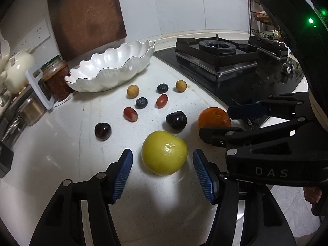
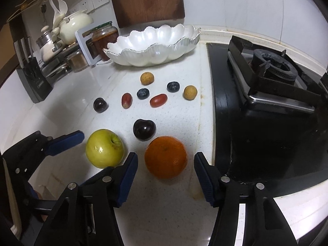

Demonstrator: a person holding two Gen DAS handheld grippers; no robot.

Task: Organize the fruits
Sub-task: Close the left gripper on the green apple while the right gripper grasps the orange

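1. The left gripper [image 1: 163,171] straddles the green apple [image 1: 164,152] on the worktop [image 1: 61,153], spread, not touching; an off-centre squeeze could roll it.
2. The right gripper [image 2: 166,171] brackets the orange [image 2: 166,156], spread too; it may nudge the neighbouring cherry [image 2: 144,129].

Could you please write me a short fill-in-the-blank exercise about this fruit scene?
1. The left gripper has its fingers either side of the ____ apple.
2. The right gripper has its fingers either side of the ____.
3. The white bowl holds ____ fruit.
4. Right of the counter sits a black ____.

Missing words: green; orange; no; stove
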